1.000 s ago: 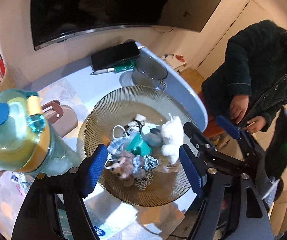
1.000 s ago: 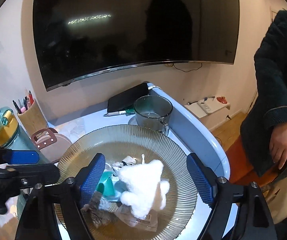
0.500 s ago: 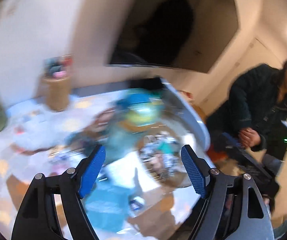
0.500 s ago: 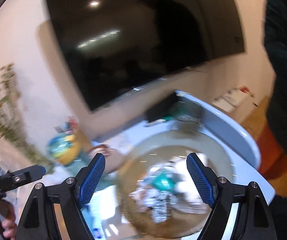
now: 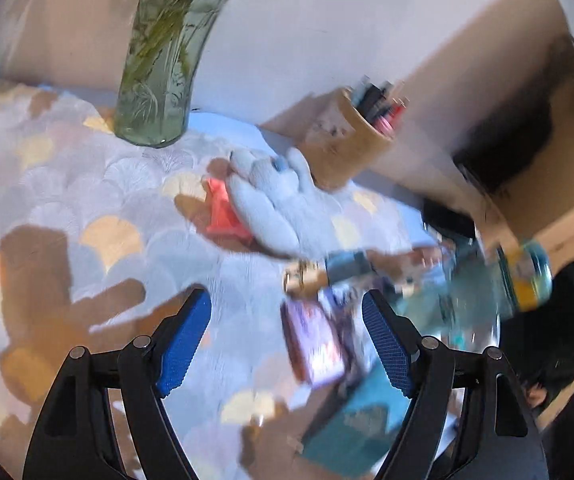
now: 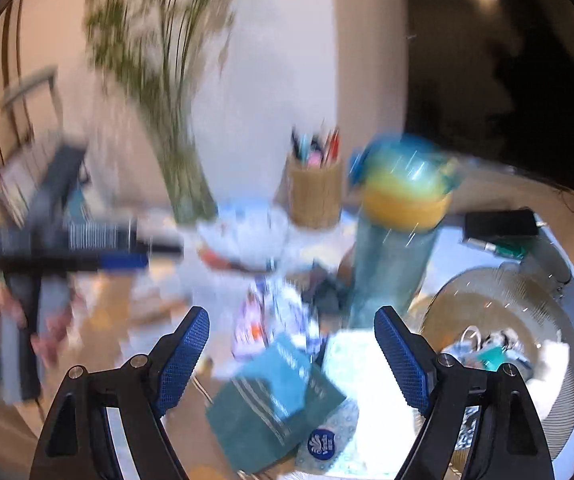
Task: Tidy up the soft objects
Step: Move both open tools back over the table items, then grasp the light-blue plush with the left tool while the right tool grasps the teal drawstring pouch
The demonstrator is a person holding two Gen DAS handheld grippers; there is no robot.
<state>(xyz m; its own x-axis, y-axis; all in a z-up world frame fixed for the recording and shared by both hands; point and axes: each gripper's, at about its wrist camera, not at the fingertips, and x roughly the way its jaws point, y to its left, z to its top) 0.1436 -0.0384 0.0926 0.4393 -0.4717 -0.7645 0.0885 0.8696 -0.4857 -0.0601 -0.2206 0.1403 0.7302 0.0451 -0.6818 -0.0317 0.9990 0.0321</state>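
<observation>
Both views were blurred by motion. The left gripper (image 5: 286, 342) had its blue pads wide apart with nothing between them, above the table (image 5: 87, 208) with its scale-patterned cloth. A pale plush toy (image 5: 271, 196) lay near the table's far edge, resting on something pink-red and just beside a brown pen holder (image 5: 347, 148) — a green glass vase (image 5: 155, 92) stood further left along that edge. The right gripper (image 6: 291, 354) was also open and empty, over a teal booklet (image 6: 275, 400) and other papers. At the right side of the table stood a ribbed glass plate (image 6: 499, 300) holding more soft things (image 6: 495, 352), too blurred to name. A bottle with a yellow-blue cap (image 6: 399, 216) stood between the plate and the pen holder.
</observation>
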